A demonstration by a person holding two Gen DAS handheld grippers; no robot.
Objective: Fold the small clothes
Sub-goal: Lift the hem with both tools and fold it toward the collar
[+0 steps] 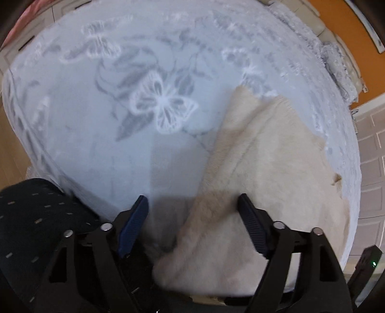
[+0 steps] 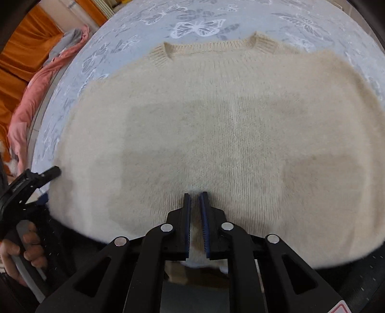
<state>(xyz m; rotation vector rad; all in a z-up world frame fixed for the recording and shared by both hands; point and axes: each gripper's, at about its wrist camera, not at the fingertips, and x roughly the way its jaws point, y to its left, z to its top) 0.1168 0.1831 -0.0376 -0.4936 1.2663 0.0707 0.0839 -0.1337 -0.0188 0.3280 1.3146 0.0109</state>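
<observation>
A cream fuzzy knit sweater lies spread flat on a pale blue butterfly-print blanket, its ribbed neckline at the far side. My right gripper is at the sweater's near edge, shut with a fold of the knit pinched between its blue pads. In the left wrist view the same sweater fills the lower right, one side edge running diagonally under my left gripper. That gripper is wide open above this edge, and its pads grip nothing.
The blanket covers the whole bed. A person's hand holds the left gripper's handle. A dark patterned trouser leg is at the bed's near edge. Pink and grey bedding is heaped at the left. A white panelled door stands at the right.
</observation>
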